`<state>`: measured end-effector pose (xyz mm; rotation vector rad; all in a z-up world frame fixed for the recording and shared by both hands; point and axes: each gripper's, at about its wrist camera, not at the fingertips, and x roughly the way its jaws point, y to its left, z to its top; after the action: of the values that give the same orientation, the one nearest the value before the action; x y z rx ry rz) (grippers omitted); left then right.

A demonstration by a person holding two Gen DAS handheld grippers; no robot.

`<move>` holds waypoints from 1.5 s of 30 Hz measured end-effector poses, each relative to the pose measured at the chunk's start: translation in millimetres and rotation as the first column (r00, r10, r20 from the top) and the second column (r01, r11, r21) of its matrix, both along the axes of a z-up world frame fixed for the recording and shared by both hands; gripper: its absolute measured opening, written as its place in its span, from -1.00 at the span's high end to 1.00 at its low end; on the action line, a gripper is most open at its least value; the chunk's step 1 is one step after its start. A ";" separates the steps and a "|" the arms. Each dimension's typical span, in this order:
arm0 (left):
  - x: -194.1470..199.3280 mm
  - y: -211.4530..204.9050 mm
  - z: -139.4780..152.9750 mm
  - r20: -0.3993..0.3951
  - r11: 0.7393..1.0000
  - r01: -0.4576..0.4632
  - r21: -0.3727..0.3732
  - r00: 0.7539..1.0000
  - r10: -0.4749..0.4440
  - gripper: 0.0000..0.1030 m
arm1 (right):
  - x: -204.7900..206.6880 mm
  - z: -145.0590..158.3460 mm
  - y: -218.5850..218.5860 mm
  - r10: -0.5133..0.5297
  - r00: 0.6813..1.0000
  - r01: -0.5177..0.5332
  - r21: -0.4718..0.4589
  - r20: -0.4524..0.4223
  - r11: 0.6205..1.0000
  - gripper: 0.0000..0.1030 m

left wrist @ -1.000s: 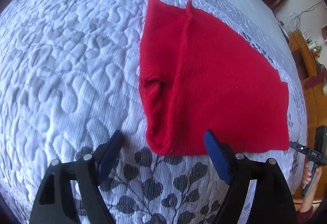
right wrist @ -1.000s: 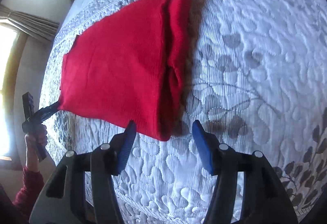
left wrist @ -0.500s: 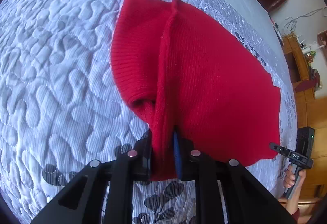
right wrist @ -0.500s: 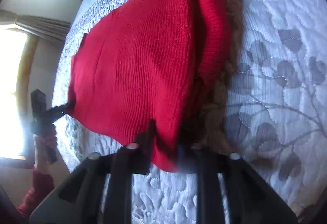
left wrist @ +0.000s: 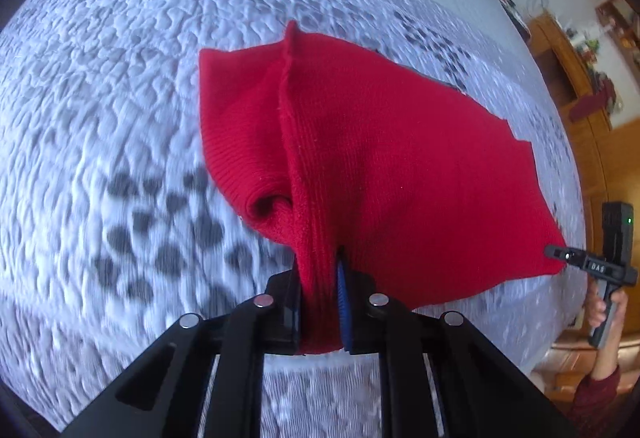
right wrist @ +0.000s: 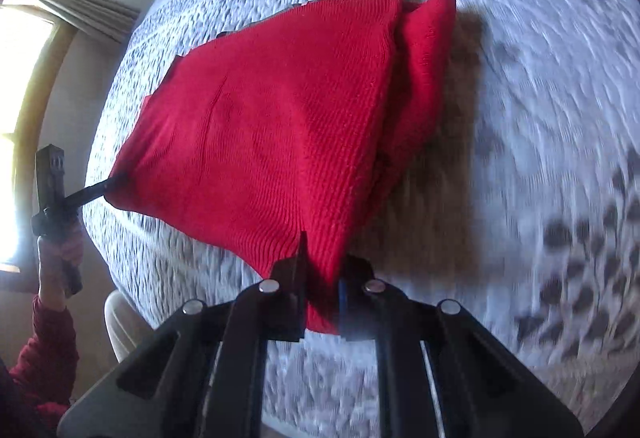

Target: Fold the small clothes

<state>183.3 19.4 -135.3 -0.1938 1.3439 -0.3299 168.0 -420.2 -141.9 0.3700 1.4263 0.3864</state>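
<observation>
A white quilted bedspread (left wrist: 120, 126) with grey leaf prints covers the bed. Wooden furniture (left wrist: 576, 86) stands against the wall beyond it. A curtain (right wrist: 80, 10) hangs beside a bright window (right wrist: 20, 78).

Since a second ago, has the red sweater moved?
Yes. The red sweater has had its near edge lifted off the quilt, pinched by the left gripper and right gripper.
</observation>
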 end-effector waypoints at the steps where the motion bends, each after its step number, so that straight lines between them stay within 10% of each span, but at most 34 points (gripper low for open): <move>1: -12.8 0.4 0.8 -0.001 1.000 0.014 0.007 1.000 -0.014 0.73 | -12.7 0.9 -1.2 -0.001 1.000 0.001 0.001 -0.003 1.000 0.81; 17: -91.0 -3.0 -47.2 0.031 0.998 0.024 0.064 0.999 -0.026 0.69 | -107.9 -56.6 -8.5 -0.151 0.988 0.148 -0.059 -0.043 0.987 0.79; 26: -99.5 -10.7 -45.1 0.096 0.993 0.003 0.118 0.995 -0.015 0.62 | -113.1 -48.7 1.8 -0.198 0.980 0.192 -0.139 -0.029 0.972 0.74; 31: -103.8 -9.1 -33.4 0.098 0.992 -0.024 0.128 0.995 0.011 0.22 | -124.1 -19.7 2.4 -0.212 0.977 0.213 -0.254 0.033 0.943 0.22; 45: -147.6 -20.1 26.5 0.231 0.990 -0.019 0.141 0.973 -0.014 0.02 | -148.8 27.8 29.9 -0.216 0.967 0.239 -0.189 0.136 0.952 0.27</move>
<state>35.7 -0.7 -108.8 -0.0357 1.1304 -0.2446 19.2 -390.3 -114.2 0.3353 1.2818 0.0699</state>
